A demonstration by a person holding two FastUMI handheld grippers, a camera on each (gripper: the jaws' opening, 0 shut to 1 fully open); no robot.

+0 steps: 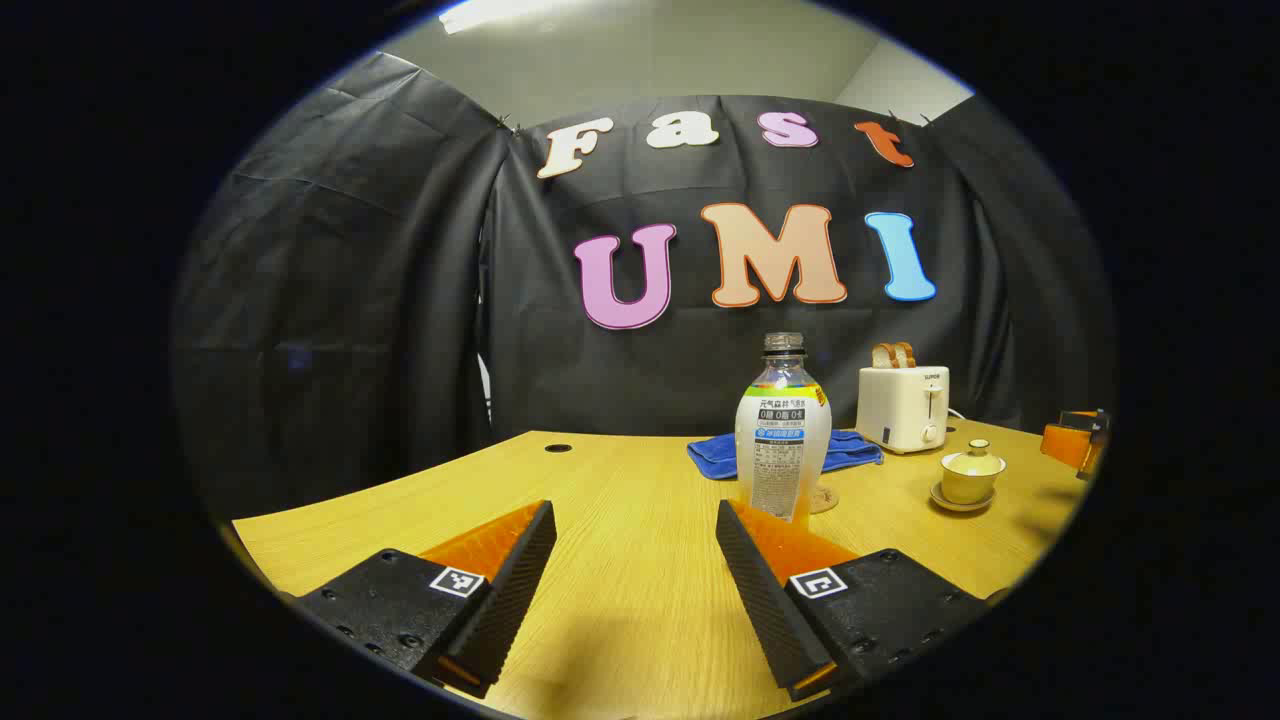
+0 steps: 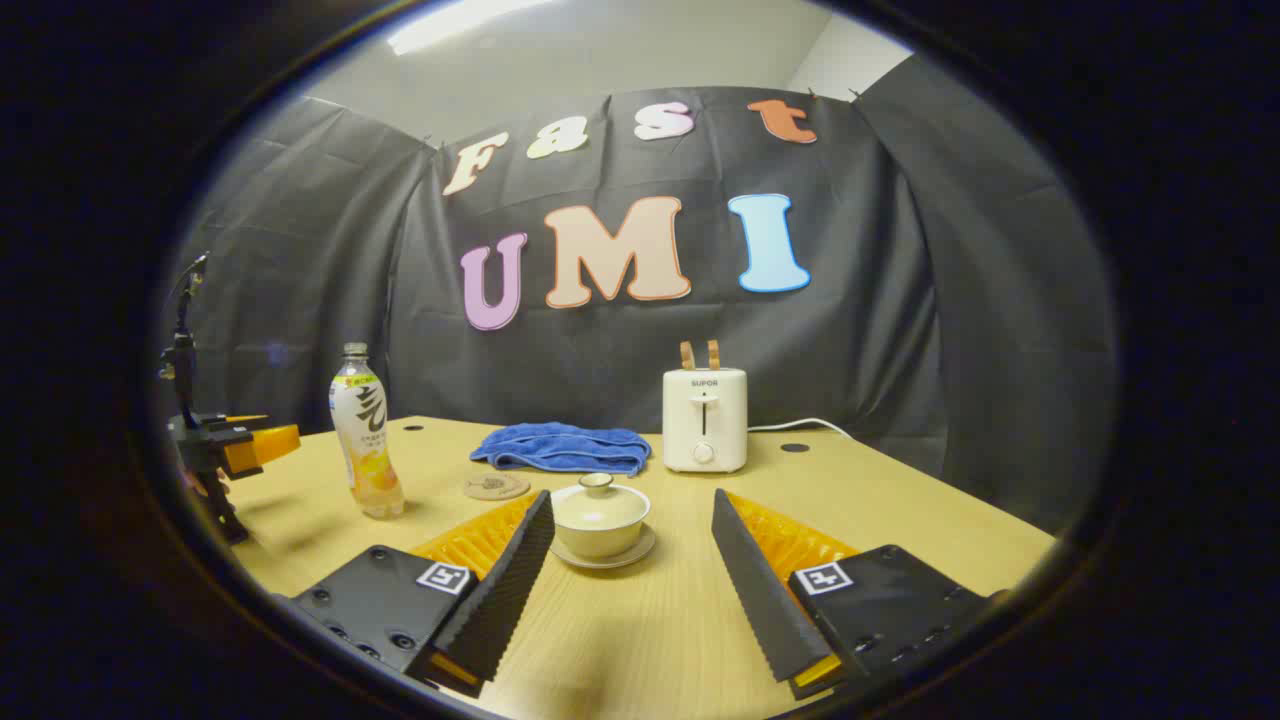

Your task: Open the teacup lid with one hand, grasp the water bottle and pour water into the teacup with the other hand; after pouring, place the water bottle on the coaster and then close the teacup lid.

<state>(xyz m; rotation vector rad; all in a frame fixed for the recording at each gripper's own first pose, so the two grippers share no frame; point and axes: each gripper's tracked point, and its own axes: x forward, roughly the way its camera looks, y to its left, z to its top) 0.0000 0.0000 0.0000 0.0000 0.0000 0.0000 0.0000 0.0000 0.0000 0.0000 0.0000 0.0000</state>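
I start from the table (image 2: 900, 520), a pale wood surface with everything gathered toward its far edge, leaving the near half bare for working. The toaster (image 2: 704, 420) sits back by the far edge, with the folded blue towel (image 2: 562, 448) beside it, both out of the pouring path as I read it.

The water bottle (image 1: 783, 440) stands upright, cap off as far as I can tell, ahead of my left gripper (image 1: 636, 560) and slightly toward its right finger. That gripper is spread wide with nothing between its fingers, well short of the bottle, lined up, I judge, for a side grasp on the body.

The teacup (image 2: 600, 522) sits on its saucer with the lid (image 2: 598, 490) still on, just ahead of my right gripper (image 2: 630, 570), which is likewise fully parted and empty; the cup lies near its left finger, so I would need to centre before pinching the knob.

The coaster (image 2: 496, 486) lies flat between bottle and towel, close to the bottle, a short carry after pouring.
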